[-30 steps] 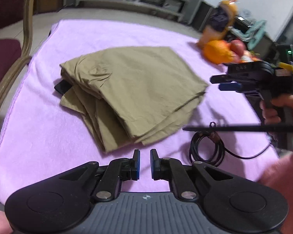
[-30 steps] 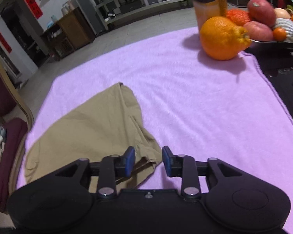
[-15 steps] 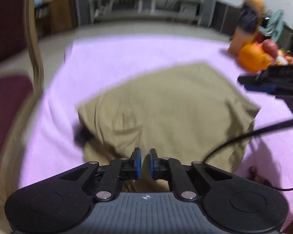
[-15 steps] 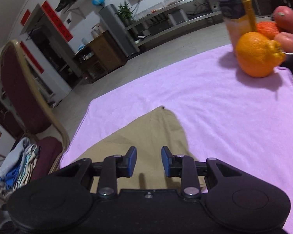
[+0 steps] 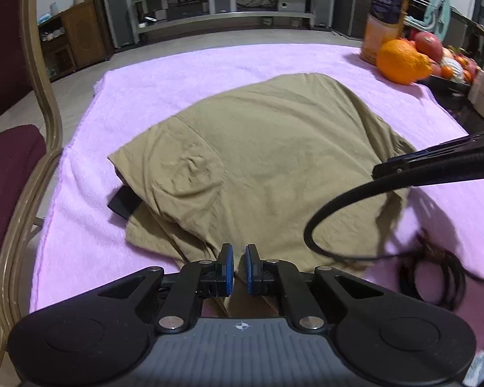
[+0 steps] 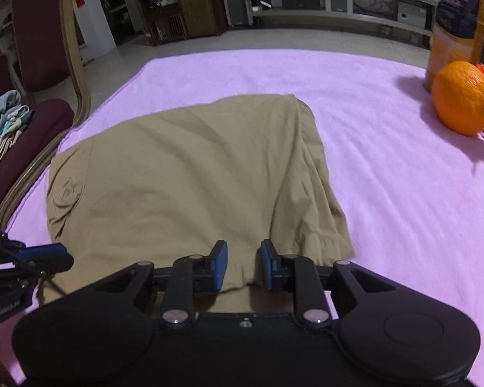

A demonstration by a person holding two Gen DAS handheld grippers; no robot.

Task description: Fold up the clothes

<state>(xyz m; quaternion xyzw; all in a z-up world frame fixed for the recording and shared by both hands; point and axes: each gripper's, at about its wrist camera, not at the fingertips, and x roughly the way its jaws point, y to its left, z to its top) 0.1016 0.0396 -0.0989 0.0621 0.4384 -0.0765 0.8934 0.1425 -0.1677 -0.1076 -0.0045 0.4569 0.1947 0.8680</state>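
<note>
A folded khaki garment (image 5: 267, 161) lies on the pink towel (image 5: 209, 67) that covers the table; it also shows in the right wrist view (image 6: 184, 177). A black label sticks out at its left edge (image 5: 124, 204). My left gripper (image 5: 238, 266) hovers over the garment's near edge, its jaws a narrow gap apart with nothing between them. My right gripper (image 6: 241, 264) is open over the near hem, empty. The right gripper's fingers (image 5: 403, 167) show at the right of the left wrist view. The left gripper's fingertip (image 6: 45, 254) shows at the left of the right wrist view.
A large orange (image 5: 401, 61), a juice bottle (image 5: 385, 13) and a fruit tray (image 5: 448, 64) stand at the far right corner. A chair with a maroon seat (image 5: 6, 174) stands left of the table and holds stacked clothes (image 6: 3, 129). A coiled black cable (image 5: 435, 274) lies at right.
Both grippers have swung round to face the garment from its near edge. The right gripper now sits close beside the left. The garment has not moved.
</note>
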